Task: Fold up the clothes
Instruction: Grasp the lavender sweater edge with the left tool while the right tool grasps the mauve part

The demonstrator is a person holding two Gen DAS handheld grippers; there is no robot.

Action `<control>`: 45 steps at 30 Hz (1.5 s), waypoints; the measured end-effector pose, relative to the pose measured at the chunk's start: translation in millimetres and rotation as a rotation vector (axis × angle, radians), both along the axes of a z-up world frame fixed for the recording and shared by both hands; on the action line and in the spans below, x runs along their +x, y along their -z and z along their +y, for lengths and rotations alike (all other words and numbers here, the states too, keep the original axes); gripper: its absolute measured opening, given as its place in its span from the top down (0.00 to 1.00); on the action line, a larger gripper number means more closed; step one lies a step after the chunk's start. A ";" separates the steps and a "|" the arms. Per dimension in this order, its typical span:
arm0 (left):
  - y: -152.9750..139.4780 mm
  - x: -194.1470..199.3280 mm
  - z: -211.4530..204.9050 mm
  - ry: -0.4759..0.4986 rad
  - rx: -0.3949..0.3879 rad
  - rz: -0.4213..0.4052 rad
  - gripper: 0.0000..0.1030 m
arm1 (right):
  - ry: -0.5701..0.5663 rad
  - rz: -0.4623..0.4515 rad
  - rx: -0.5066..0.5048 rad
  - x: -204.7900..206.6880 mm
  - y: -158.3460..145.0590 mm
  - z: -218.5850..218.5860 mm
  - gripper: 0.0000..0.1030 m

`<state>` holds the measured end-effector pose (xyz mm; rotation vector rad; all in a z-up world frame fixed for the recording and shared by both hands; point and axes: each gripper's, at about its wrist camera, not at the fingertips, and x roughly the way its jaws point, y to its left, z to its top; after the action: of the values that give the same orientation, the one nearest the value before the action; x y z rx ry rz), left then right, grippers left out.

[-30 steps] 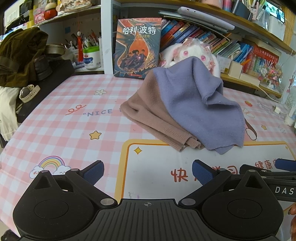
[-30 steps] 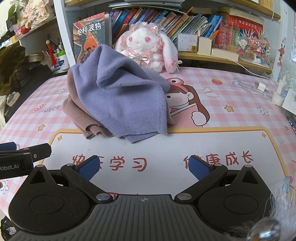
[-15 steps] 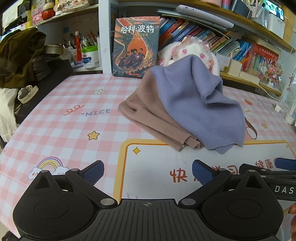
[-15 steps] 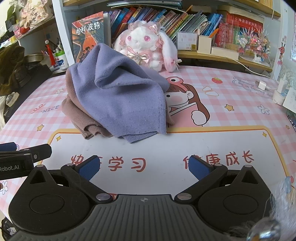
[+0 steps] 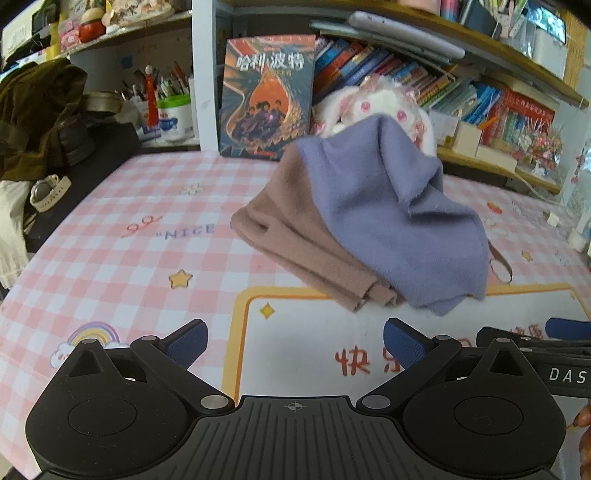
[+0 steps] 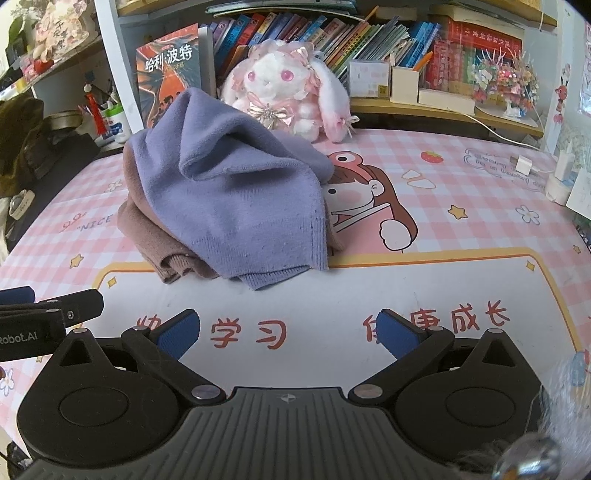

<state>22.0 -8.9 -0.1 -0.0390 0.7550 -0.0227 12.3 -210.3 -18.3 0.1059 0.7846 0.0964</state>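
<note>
Nothing is folded yet: the purple top lies heaped over the brown top mid-counter. Left tongs and right tongs both hover spread and empty, short of the pile

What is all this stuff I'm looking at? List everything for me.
Purple garment: one, lavender, heaped on the brown one, mid-table.
Brown garment: one, dusty pink-brown, underneath, sticking out to the left.
Table mat: one, pink check with cartoon girl and white panel, covers the table.
Plush rabbit: one, white and pink, behind the clothes.
Upright book: one, dark blue and orange cover, against the shelf.
Shelf books: many, mixed colours, back shelf.
Pen cup: one, white and green, left shelf.
Left tongs: blue pads, open, empty, short of the clothes.
Right tongs: blue pads, open, empty, short of the clothes.
</note>
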 end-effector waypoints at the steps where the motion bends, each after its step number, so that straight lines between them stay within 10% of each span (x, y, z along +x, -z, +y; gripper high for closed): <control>1: -0.6 1.2 -0.3 0.004 0.000 -0.004 0.00 | 0.000 -0.007 0.010 0.7 -0.6 -1.3 0.00; 11: 0.8 16.4 10.7 -0.011 -0.048 0.017 0.00 | -0.047 -0.126 0.143 44.8 -21.5 -23.9 0.03; 19: -2.5 24.6 27.8 0.022 -0.120 0.041 0.00 | -0.192 -0.087 -0.006 119.4 -11.7 3.0 0.06; 22: -10.4 23.4 36.0 -0.003 -0.150 -0.005 0.01 | -0.197 -0.071 0.029 119.4 -6.6 11.4 0.31; 24: -16.0 23.6 39.9 -0.010 -0.180 -0.028 0.00 | -0.218 -0.056 0.046 109.2 -4.2 16.7 0.75; 26: -20.9 24.2 40.8 -0.001 -0.211 -0.045 0.01 | -0.275 -0.017 0.119 93.8 -4.3 22.2 0.93; 36: -15.7 18.7 1.1 0.133 -0.215 0.022 0.02 | -0.680 0.077 0.404 4.2 -6.8 55.5 0.94; 41: -8.1 8.2 -13.3 0.157 -0.200 0.069 0.02 | -0.665 0.091 0.444 -11.0 -4.2 40.4 0.94; 43: -6.2 3.9 -17.3 0.160 -0.195 0.080 0.02 | -0.648 0.092 0.444 -15.7 -3.5 35.4 0.90; 45: -5.9 0.1 -20.6 0.162 -0.183 0.082 0.02 | -0.621 0.092 0.428 -20.4 -3.8 26.7 0.61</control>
<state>22.0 -29.5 5.8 -0.1535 0.8346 -0.2457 -8.1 -183.6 -14.4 0.2702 0.8581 0.8545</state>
